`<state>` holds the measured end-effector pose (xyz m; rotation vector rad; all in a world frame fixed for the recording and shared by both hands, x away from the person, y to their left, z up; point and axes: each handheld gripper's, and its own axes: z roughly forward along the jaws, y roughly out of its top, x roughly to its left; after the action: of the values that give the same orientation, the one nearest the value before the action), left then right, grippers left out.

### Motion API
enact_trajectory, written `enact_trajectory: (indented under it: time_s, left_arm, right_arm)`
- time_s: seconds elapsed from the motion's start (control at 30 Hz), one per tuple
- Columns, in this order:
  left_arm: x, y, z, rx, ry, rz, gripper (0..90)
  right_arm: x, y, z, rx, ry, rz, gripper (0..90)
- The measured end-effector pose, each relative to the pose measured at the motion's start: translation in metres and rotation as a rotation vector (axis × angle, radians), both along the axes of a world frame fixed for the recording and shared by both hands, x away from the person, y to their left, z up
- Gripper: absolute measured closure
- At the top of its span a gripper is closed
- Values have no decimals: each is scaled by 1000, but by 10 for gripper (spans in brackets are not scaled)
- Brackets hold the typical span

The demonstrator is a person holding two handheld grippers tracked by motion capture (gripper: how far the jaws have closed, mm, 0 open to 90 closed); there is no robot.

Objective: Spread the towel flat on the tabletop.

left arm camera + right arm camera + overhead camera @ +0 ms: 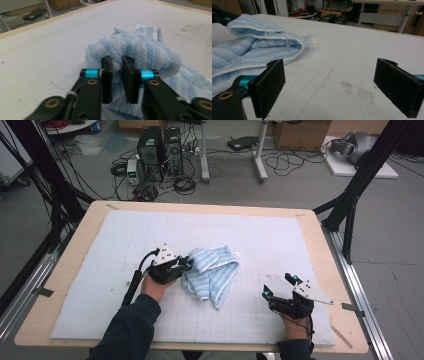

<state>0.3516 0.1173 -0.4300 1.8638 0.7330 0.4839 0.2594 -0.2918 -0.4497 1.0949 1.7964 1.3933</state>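
Note:
A crumpled light-blue striped towel [212, 272] lies near the middle of the white mat [125, 240]. My left gripper [186, 264] is at the towel's left edge. In the left gripper view its jaws [117, 75] stand close together, pinching a raised fold of the towel [147, 52] between the pads. My right gripper [279, 286] rests low over the mat to the right of the towel, apart from it. Its jaws [332, 82] are wide open with bare mat between them. The towel [257, 50] lies beyond its left pad.
The mat covers a wooden table [70, 265] with its front edge close to the person. A patch of dark specks [357, 91] marks the mat between the right jaws. Black frame posts [350, 205] stand at the table's sides; computers and cables [160, 150] sit on the floor beyond.

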Motion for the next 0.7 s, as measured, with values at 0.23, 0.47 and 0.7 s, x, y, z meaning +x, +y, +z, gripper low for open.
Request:
enact_trajectory:
  time_s: [0.23, 0.47, 0.7]
  left_arm:
    - [1, 8, 5, -49, -1, 25, 838]
    - [5, 24, 10, -78, -2, 98, 841]
    - [8, 39, 9, -92, 1, 162, 843]
  right_arm:
    - [0, 1, 0, -6, 2, 2, 93]
    - [2, 3, 1, -32, 25, 12, 94]
    - [11, 16, 2, 70, 141, 80, 183]
